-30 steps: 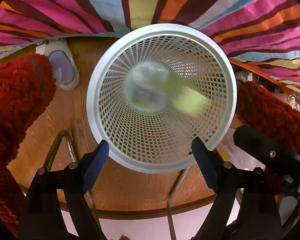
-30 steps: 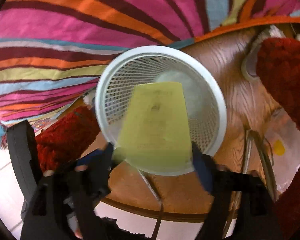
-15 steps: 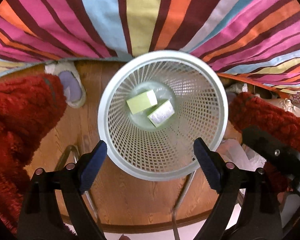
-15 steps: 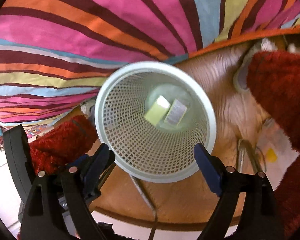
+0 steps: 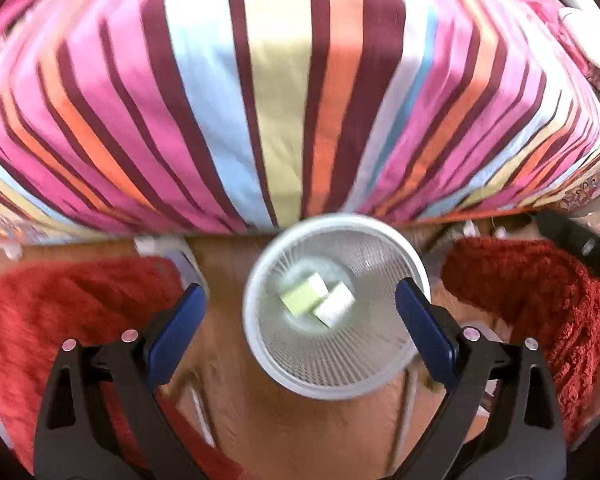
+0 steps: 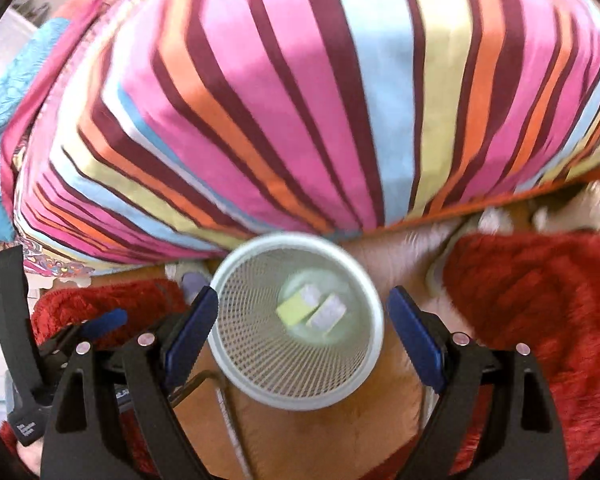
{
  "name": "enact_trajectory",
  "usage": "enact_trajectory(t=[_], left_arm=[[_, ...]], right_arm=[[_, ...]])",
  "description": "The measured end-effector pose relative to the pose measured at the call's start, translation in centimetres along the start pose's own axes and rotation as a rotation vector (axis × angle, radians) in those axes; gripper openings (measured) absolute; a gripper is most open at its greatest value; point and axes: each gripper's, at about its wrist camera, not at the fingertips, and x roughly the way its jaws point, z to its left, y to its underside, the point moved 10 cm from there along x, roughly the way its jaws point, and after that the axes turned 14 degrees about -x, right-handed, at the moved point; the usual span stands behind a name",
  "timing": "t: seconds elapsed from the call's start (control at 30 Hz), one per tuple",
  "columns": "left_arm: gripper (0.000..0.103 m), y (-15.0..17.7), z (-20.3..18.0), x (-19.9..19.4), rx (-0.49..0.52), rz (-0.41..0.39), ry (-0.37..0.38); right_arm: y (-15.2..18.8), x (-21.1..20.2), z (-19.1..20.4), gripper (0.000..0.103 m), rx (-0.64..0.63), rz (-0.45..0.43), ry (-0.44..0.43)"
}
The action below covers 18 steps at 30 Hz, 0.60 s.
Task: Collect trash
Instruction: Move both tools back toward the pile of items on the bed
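Observation:
A white mesh waste basket stands on the wooden floor, also in the right wrist view. At its bottom lie a yellow-green box and a silvery-white box, side by side. My left gripper is open and empty, high above the basket. My right gripper is open and empty, also high above it. The left gripper shows at the left edge of the right wrist view.
A striped bedspread hangs over the bed edge behind the basket. Red fluffy sleeves flank it. A slipper lies on the floor to the left. A metal wire stand lies near the basket.
The yellow-green box fell from the right gripper into the basket beside the silvery box. Both grippers have since risen and pulled back; the basket looks smaller and more of the bed shows.

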Motion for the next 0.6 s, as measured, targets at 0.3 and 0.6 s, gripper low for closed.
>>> enact_trajectory(t=[0.3,0.6], left_arm=[[0.093,-5.5,-0.1,-6.8,-0.018,-0.2,0.052],[0.093,-11.4,-1.4,-10.8,-0.009,-0.302,0.088]], right_arm=[[-5.7,-8.5,-0.8,0.083,-0.055,-0.3,0.087],[-9.9,-11.7,-2.0,0.083,-0.065,-0.41,0.114]])
